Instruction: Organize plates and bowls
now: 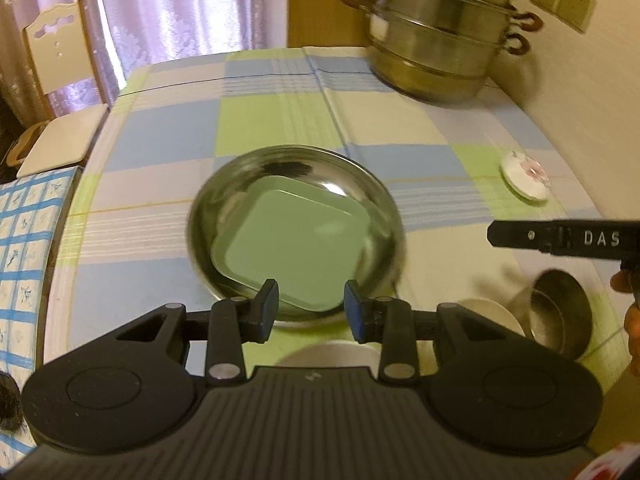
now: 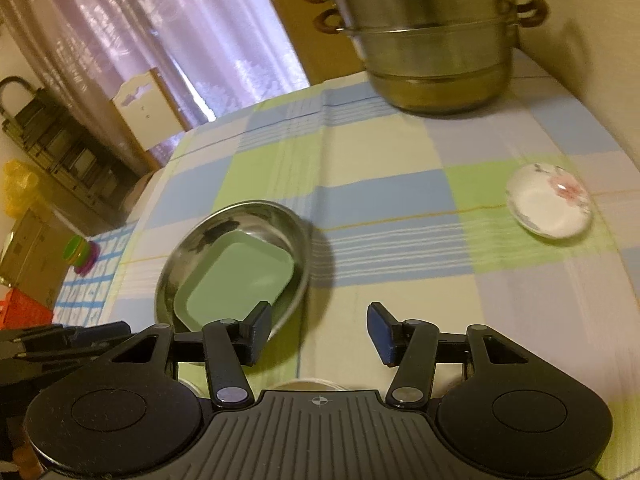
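Two dishes sit nested mid-tabletop [image 1: 400, 144]: a square green plate [image 1: 296, 240] inside a shiny round steel plate [image 1: 224, 184]. Left tongs [image 1: 311, 310] and right tongs [image 2: 320, 332] gape, empty.

Both wrist views look steeply down, sharing the steel plate [image 1: 296, 236].

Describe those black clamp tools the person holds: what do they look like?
Both are matte black plastic: a ribbed central body, two round discs, and hinged link arms with silver rivets. The left gripper and right gripper end in blue-padded fingers. White letters DAS mark the right one's side.
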Available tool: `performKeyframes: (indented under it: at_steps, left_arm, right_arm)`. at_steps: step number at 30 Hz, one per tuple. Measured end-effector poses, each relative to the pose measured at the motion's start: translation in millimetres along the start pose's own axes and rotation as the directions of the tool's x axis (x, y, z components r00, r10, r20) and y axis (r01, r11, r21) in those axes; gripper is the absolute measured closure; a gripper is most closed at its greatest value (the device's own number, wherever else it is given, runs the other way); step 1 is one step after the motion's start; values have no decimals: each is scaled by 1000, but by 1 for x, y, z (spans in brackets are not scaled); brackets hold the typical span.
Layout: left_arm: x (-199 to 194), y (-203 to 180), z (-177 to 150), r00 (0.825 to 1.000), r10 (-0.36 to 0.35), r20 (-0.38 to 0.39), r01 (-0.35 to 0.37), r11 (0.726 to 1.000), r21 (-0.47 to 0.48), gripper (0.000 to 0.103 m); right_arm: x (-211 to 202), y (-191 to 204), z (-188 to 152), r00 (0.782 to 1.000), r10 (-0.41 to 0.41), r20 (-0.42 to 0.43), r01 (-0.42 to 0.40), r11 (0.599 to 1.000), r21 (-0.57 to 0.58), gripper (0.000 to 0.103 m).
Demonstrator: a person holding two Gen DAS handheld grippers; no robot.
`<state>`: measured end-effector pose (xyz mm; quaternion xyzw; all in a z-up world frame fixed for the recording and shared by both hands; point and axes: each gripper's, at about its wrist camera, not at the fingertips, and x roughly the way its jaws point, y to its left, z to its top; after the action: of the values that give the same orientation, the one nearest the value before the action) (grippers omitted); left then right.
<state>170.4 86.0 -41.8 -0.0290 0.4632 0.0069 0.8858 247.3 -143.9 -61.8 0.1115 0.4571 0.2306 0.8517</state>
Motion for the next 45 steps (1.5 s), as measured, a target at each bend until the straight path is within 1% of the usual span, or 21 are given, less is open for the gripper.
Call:
performKeyframes:
  at_steps: [3, 6, 11, 15, 19, 25, 29, 33, 36, 40, 45]
  left_arm:
    - [0, -15, -2, 1000, -16, -5, 16, 999, 32, 71]
    - [2, -28, -2, 999, -32, -10, 32, 999, 41, 71]
    - [5, -57, 4, 999, -43, -8, 43, 997, 60, 71]
    - [11, -83, 9, 999, -49, -16, 50, 996, 69, 71]
    - [18, -110, 13, 998, -49, -32, 51, 995, 81, 71]
    - [33, -149, 21, 998, -39, -49, 43, 995, 93, 71]
    - [43, -172, 27, 998, -27, -51, 32, 994, 102, 71]
    - [54, -192, 37, 999, -16, -41, 21, 993, 114, 71]
    - [65, -206, 45, 999, -12, -34, 16, 993, 117, 71]
    - [84, -220, 57, 1000, -16, -26, 19, 994, 111, 71]
    - [112, -230, 73, 999, -25, -20, 27, 995, 101, 71]
  right_arm:
    - [-9, -11, -4, 1000, -8, 7, 8, 1000, 15, 49]
    - [-17, -23, -5, 1000, -5, 17, 4, 1000, 25, 48]
    - [-33, -44, -5, 998, -20, 52, 19, 1000, 8, 42]
    - [-44, -63, -3, 998, -35, 47, 35, 999, -9, 41]
    - [-52, -90, -2, 999, -46, 29, 46, 999, 5, 40]
    - [-61, -132, 1, 996, -91, 11, 91, 996, 15, 38]
    - [-61, -161, 6, 994, -107, -10, 107, 994, 32, 38]
    - [-59, -183, 14, 990, -141, -24, 142, 989, 30, 38]
    - [-55, -199, 20, 987, -156, -26, 157, 987, 30, 38]
    - [-50, -217, 32, 984, -178, -7, 178, 984, 22, 38]
    - [-34, -239, 48, 985, -169, -15, 170, 985, 44, 38]
